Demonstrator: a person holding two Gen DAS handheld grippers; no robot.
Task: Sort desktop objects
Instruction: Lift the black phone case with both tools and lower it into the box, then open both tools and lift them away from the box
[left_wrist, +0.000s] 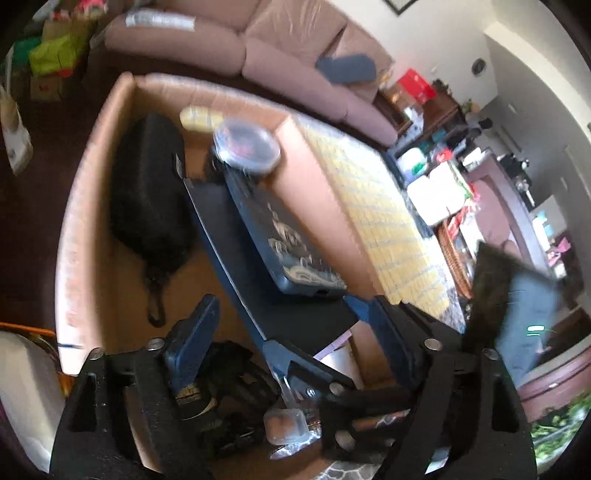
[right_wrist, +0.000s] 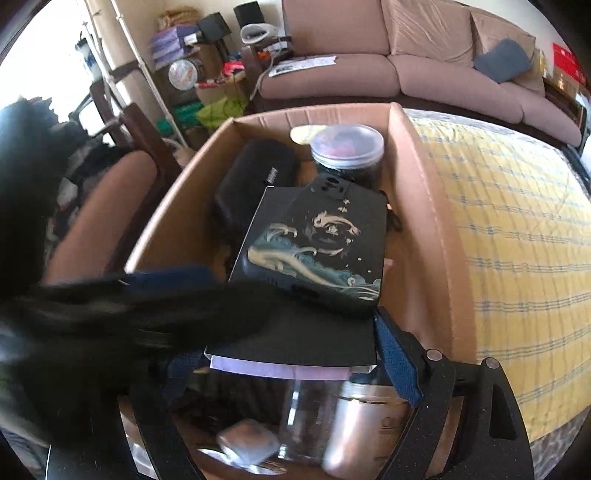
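A cardboard box (left_wrist: 92, 166) (right_wrist: 417, 184) holds the sorted items. A flat black box (left_wrist: 221, 236) (right_wrist: 295, 339) lies tilted in it. A phone (left_wrist: 288, 236) (right_wrist: 317, 243) in a dark wave-and-fish case rests on top. My right gripper (right_wrist: 284, 343) has its blue fingers (right_wrist: 395, 358) against both sides of the black box's near end, shut on it. My left gripper (left_wrist: 293, 300) hangs open over the same box with nothing pressed between its fingers. In the right wrist view the left gripper (right_wrist: 147, 306) is a dark blur at the left.
Inside the box are a black zip case (left_wrist: 147, 206) (right_wrist: 255, 177), a clear lidded jar (left_wrist: 247, 146) (right_wrist: 347, 147), a glass jar (right_wrist: 314, 417) and a small clear plastic case (left_wrist: 286, 424). A yellow checked cloth (right_wrist: 517, 221) lies to the right, with a sofa (right_wrist: 424, 74) behind.
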